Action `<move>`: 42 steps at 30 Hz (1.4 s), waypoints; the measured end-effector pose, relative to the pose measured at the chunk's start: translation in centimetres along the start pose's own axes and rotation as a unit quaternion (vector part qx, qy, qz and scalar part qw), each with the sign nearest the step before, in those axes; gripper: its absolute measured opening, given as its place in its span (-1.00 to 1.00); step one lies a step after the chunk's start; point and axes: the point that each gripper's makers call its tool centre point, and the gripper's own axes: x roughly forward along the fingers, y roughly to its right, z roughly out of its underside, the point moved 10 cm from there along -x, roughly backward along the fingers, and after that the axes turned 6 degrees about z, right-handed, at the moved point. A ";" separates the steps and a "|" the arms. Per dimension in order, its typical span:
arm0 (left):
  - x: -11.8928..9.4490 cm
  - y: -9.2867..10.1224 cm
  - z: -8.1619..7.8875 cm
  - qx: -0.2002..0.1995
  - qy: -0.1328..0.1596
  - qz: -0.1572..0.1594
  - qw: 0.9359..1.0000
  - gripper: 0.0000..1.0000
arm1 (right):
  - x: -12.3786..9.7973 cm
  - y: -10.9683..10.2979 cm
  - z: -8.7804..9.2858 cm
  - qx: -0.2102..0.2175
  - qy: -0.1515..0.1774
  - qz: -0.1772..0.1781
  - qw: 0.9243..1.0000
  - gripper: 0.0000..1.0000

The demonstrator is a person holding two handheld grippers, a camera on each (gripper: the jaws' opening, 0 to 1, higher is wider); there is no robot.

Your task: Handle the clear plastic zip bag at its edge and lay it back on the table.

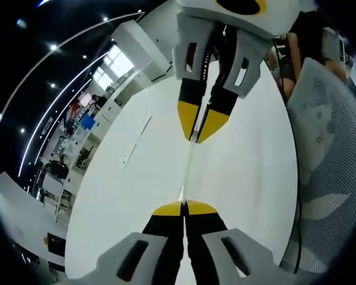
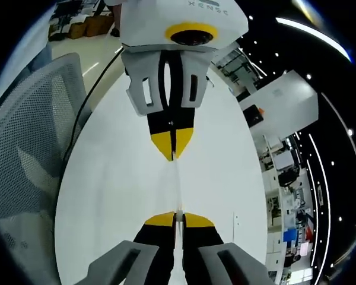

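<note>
The clear plastic zip bag (image 1: pixel 188 172) is stretched edge-on as a thin pale line between my two grippers, above the white table (image 1: pixel 130 196). In the left gripper view my left gripper (image 1: pixel 184 208) is shut on the bag's near edge, its yellow tips pressed together. Facing it from the top, my right gripper (image 1: pixel 197 135) pinches the far edge. In the right gripper view the right gripper (image 2: pixel 178 218) is shut on the bag (image 2: pixel 177 184), and the left gripper (image 2: pixel 172 155) grips the opposite end over the table (image 2: pixel 118 178).
A grey mesh office chair (image 1: pixel 332 148) (image 2: pixel 29 136) stands beside the table's edge. A dark cable (image 2: pixel 83 113) runs along that side. Desks, shelves and white cabinets (image 1: pixel 77 130) lie beyond the table, under ceiling light strips.
</note>
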 end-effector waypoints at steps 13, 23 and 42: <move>-0.3 -0.1 0.4 -0.007 -0.009 -0.005 1.000 -1.00 | -0.2 -0.2 0.5 0.002 -0.007 -0.003 1.000 -1.00; -0.3 -0.2 0.7 -0.010 -0.013 -0.008 1.000 -1.00 | -0.2 -0.3 0.7 0.003 -0.009 -0.005 1.000 -1.00; -0.2 -0.4 1.6 -0.020 -0.026 -0.010 0.999 -1.00 | -0.4 -0.4 1.9 0.009 -0.021 -0.007 1.000 -1.00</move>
